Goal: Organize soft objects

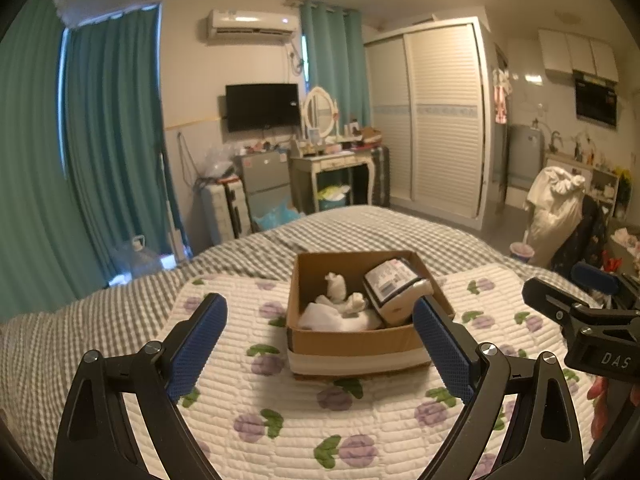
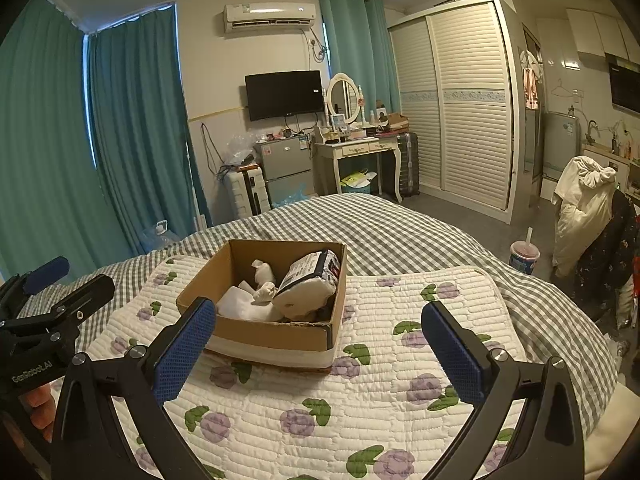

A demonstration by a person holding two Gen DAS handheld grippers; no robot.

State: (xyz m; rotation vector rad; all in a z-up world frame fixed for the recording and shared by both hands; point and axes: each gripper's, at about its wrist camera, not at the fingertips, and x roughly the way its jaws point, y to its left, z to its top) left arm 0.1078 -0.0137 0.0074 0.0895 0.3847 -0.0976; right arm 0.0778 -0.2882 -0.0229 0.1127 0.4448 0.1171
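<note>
— What's along the far wall?
— Teal curtains (image 2: 132,120), an air conditioner (image 2: 270,17) above a dark television (image 2: 284,94), and a white dressing table (image 2: 360,150) with an oval mirror (image 2: 343,96).
— And on the right?
— A louvred white wardrobe (image 2: 460,100), grey floor (image 2: 460,216) before it.

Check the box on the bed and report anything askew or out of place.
In the cardboard box, the wrapped white pack leans tilted against the right wall, not flat. White cloths lie rumpled beside it. Nothing spilled.
</note>
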